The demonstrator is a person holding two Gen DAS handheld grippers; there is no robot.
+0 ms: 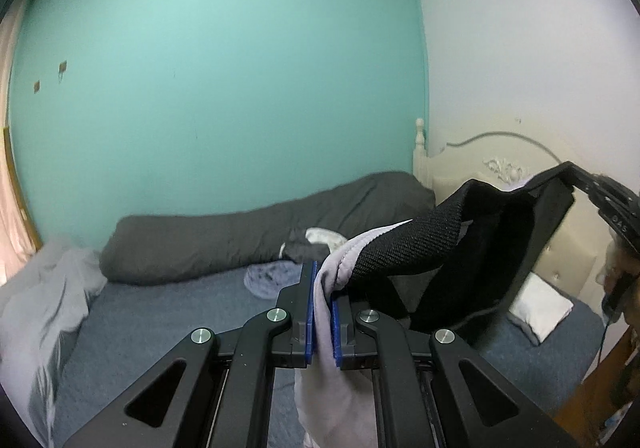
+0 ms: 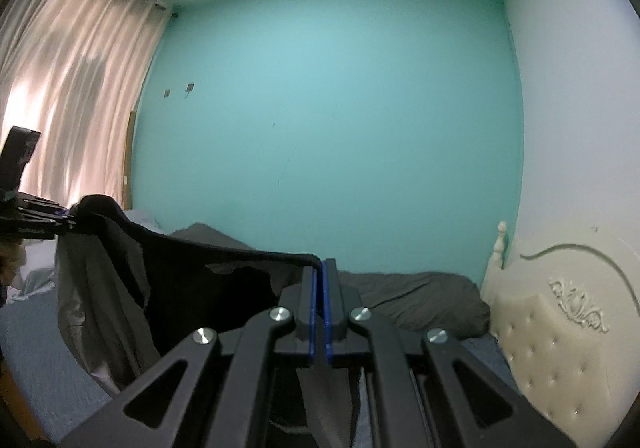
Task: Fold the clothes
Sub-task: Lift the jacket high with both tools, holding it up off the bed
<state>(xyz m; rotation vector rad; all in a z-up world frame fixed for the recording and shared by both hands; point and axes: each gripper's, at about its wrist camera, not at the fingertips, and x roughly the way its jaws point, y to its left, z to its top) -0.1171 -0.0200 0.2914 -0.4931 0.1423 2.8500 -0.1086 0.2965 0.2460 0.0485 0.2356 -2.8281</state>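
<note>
Each hand-held gripper, left (image 1: 324, 304) and right (image 2: 319, 308), pinches one end of the black garment (image 1: 472, 248), stretched up over the bed (image 1: 168, 324) (likely to straighten it for folding).

Legible text: none certain; only faint, unreadable pale characters on the black right gripper (image 1: 618, 214) at three o'clock in the left wrist view.

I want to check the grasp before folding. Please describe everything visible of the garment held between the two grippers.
The garment is black knit fabric with a pale lilac-grey lining and a ribbed band. It hangs stretched in the air above the bed, its top edge nearly taut. The left gripper clamps the pale part; the right gripper clamps a black edge. The rest droops loosely.
</note>
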